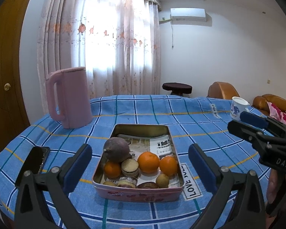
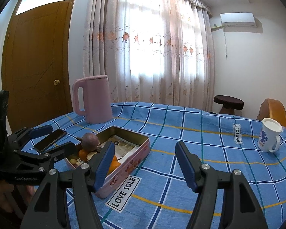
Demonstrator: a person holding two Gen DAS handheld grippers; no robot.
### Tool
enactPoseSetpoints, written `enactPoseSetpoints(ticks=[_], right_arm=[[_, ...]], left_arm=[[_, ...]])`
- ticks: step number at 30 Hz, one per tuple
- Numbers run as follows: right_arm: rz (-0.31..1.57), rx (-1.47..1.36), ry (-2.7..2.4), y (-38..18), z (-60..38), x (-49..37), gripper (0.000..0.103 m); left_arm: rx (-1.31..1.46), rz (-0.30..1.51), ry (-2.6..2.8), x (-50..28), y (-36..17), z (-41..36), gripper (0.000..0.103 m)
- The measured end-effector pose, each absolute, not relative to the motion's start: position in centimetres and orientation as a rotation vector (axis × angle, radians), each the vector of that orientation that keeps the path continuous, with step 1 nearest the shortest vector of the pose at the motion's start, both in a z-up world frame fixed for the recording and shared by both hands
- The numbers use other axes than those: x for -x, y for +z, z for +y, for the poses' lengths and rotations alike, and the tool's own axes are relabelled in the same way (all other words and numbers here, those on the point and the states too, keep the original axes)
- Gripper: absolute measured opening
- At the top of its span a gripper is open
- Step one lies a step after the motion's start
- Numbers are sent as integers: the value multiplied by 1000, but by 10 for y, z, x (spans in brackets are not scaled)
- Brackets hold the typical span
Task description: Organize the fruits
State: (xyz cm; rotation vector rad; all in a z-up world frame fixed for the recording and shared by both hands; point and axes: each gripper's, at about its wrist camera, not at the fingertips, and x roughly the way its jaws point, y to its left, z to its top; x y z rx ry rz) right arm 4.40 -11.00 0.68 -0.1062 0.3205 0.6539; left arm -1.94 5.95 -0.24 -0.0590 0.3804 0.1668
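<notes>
Both grippers, left (image 1: pixel 140 163) and right (image 2: pixel 145 164), are hovering spread wide, holding nothing. Fruits (image 1: pixel 148 162) are sitting bunched at the near end of the tin (image 1: pixel 137 192) on the table (image 1: pixel 200 118), probably gathered there for keeping together.

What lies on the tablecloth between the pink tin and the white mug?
Only bare checked tablecloth with a LOVE SOLE label, between pink tin and white mug; the right wrist view shows this.
</notes>
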Motion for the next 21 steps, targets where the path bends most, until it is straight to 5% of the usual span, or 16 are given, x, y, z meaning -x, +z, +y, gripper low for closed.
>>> enactPoseSetpoints(ticks=[21], right_arm=[[320,102,611,4,-128,-47,67]], left_arm=[[83,399,130,13,-3,49,103]])
